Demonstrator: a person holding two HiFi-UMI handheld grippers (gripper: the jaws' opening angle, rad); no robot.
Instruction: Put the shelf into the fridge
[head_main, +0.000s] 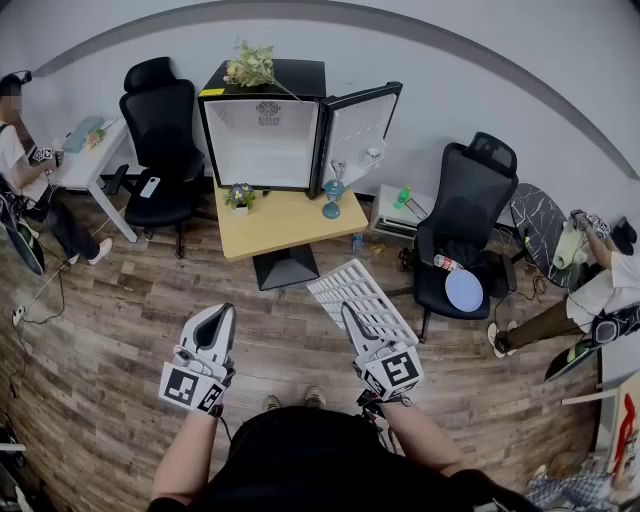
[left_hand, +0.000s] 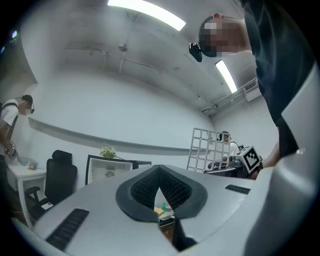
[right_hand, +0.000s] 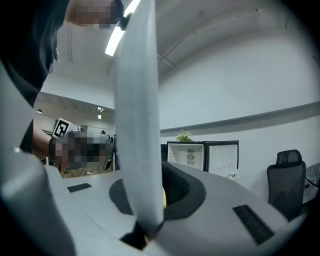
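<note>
The small black fridge (head_main: 262, 140) stands open on a wooden table (head_main: 290, 222), its door (head_main: 357, 133) swung to the right and its white inside bare. My right gripper (head_main: 349, 314) is shut on the near edge of the white grid shelf (head_main: 362, 298), which slants up toward the table. In the right gripper view the shelf (right_hand: 137, 125) runs edge-on as a white band, clamped between the jaws (right_hand: 148, 220), with the fridge (right_hand: 192, 155) far ahead. My left gripper (head_main: 222, 314) is shut on nothing, apart from the shelf (left_hand: 207, 147), which shows to its right.
A potted plant (head_main: 240, 197) and a blue vase (head_main: 332, 190) stand on the table in front of the fridge. Greenery (head_main: 251, 66) lies on top of it. Black office chairs (head_main: 160, 140) (head_main: 465, 230) flank the table. People sit at the far left and far right.
</note>
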